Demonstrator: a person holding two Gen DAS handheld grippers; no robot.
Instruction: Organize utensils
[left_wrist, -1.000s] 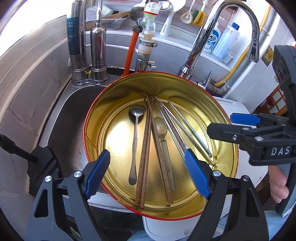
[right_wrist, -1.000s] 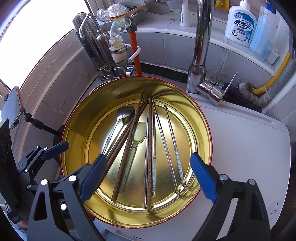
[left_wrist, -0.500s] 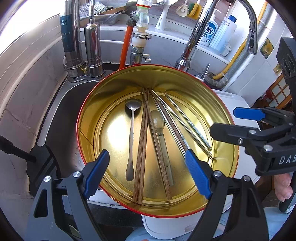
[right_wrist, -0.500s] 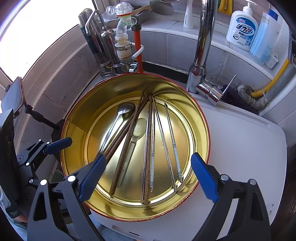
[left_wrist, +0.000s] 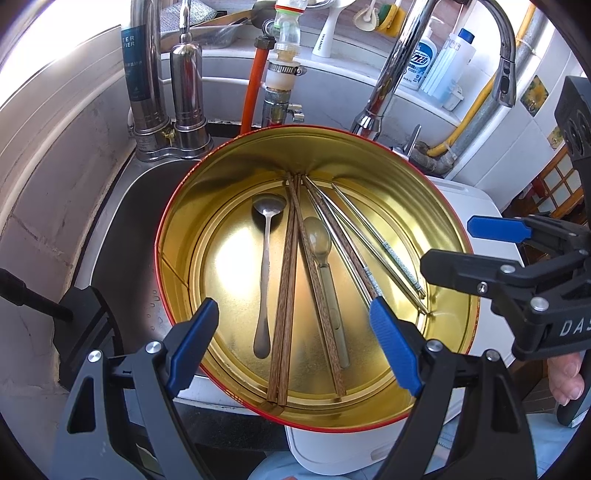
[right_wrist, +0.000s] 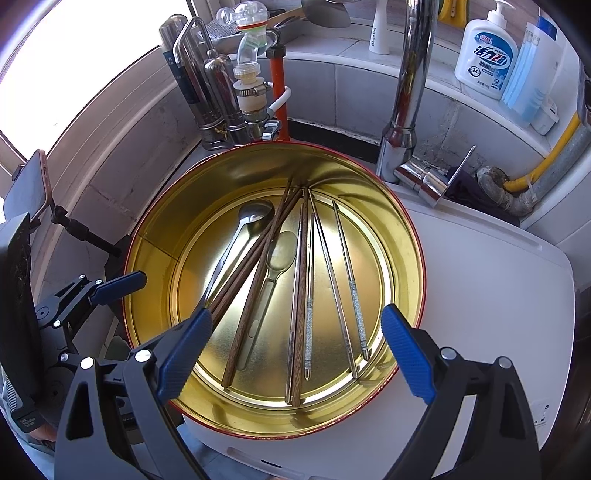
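The left claw (left_wrist: 293, 349) hangs released over the near rim of the tin (left_wrist: 173, 254), its blue pads (left_wrist: 192, 347) spread wide and gripping nothing. The right claw (right_wrist: 295, 356) is released too, pads (right_wrist: 404, 360) wide apart above the near edge of the same tin, nothing between them. In the left view the right claw sits off to the right of the tin, side-on, with a fingertip of the person's hand (left_wrist: 565, 380) showing under it. In the right view the left claw (right_wrist: 118, 284) shows at the tin's left edge.

All the utensils lie loose on the gold floor of the tin, fanned out from a point at the far wall. From the left: a steel spoon (left_wrist: 265, 273), bowl at the far end; a pair of wooden chopsticks (left_wrist: 284, 295) lying together; a pale spoon (left_wrist: 325, 266) with another wooden chopstick (left_wrist: 321, 299) just beside it; a further wooden chopstick (right_wrist: 301, 295); then the steel chopsticks (left_wrist: 384, 251) with patterned grips, spread toward the right wall.

The tin is round, red outside, and rests partly on a white desk (right_wrist: 480, 280) and partly over the sink (left_wrist: 118, 236). Behind it stand a tall faucet (right_wrist: 413, 74), two steel filter canisters (left_wrist: 166, 99), an orange hose (left_wrist: 255, 92) and a soap bottle (right_wrist: 485, 51) on the ledge. A phone (right_wrist: 27, 184) on a stand sits at the far left of the right view.
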